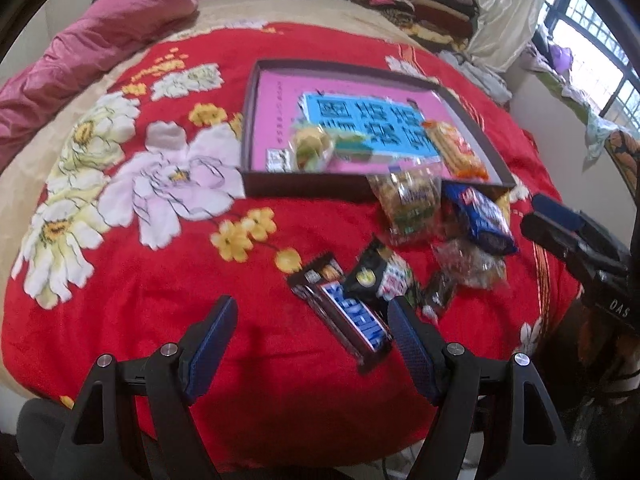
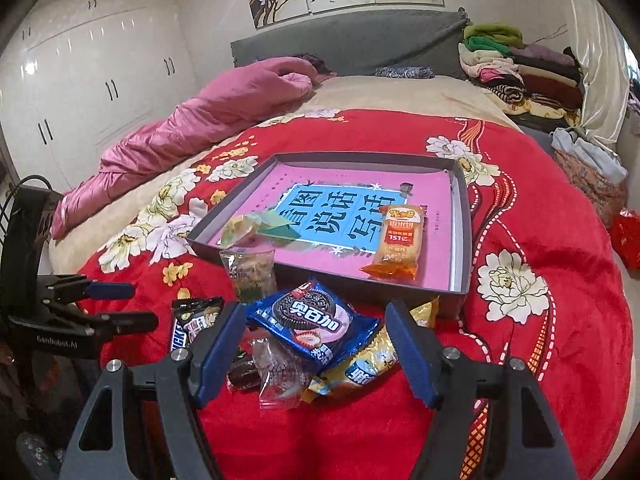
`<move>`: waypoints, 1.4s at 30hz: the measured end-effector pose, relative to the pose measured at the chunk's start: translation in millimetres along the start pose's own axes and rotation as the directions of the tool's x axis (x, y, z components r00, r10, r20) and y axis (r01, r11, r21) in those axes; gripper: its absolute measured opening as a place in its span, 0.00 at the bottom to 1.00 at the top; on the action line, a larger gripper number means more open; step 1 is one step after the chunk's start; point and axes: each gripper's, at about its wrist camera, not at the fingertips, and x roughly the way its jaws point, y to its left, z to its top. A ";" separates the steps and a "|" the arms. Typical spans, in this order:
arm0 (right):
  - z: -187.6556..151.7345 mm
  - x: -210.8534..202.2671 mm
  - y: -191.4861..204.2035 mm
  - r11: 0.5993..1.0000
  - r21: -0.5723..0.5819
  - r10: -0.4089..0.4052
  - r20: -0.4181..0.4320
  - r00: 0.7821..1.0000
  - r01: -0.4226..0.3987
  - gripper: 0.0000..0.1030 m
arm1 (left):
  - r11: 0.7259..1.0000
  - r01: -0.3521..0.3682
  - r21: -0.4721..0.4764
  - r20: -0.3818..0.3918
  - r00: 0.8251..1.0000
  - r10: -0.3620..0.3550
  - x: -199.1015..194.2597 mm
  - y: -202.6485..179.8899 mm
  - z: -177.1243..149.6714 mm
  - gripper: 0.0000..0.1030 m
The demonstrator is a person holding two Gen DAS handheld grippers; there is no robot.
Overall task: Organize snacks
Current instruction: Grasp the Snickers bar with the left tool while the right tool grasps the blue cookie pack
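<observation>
In the left wrist view, a shallow dark-walled tray (image 1: 256,120) with a pink and blue printed floor is seen on the red flowered blanket (image 1: 120,280) of a bed. Three snacks are already laid inside it: a yellow-green packet (image 1: 312,148), a small green one beside it, and an orange biscuit pack (image 1: 456,148). About half the work is judged to remain, since a loose heap is still spread on the blanket in front of the tray. Nearest lies the Snickers bar (image 1: 352,324), its long axis run diagonally from upper left to lower right, its lower end near the right finger. The left gripper (image 1: 312,340) is held wide, with nothing between its pads.

In the right wrist view, the blue Oreo pack (image 2: 312,324) is seen flat on the heap, its long axis slanted down to the right, with a clear-wrapped sweet (image 2: 276,372) and a yellow-blue packet (image 2: 360,368) beside it. The right gripper (image 2: 316,352) is spread around this heap, and no pad is seen pressed on anything.
</observation>
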 end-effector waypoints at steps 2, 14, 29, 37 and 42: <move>-1.1 -0.2 0.8 1.000 -0.002 -0.004 0.000 1.000 0.004 0.70 | 1.000 0.007 0.004 -0.027 1.000 -0.007 6.3 -3.6 -4.1 0.76; -2.3 5.7 -3.9 1.000 0.007 -0.027 -0.023 0.999 0.027 0.70 | 0.999 -0.031 -0.040 -0.104 0.994 0.026 36.9 -10.3 -10.8 0.76; -5.7 33.7 4.2 0.990 -0.133 -0.056 -0.104 0.993 0.042 0.74 | 0.992 -0.065 -0.103 -0.090 0.994 0.056 37.7 18.4 -6.7 0.77; -2.0 48.4 1.5 0.988 -0.151 -0.037 -0.115 0.993 0.020 0.80 | 0.987 -0.093 -0.129 -0.081 0.993 0.083 37.9 27.6 -2.0 0.77; 3.7 61.3 0.4 0.989 -0.142 0.012 -0.125 0.992 -0.030 0.80 | 0.985 -0.108 -0.131 -0.085 0.992 0.097 44.2 24.0 2.1 0.77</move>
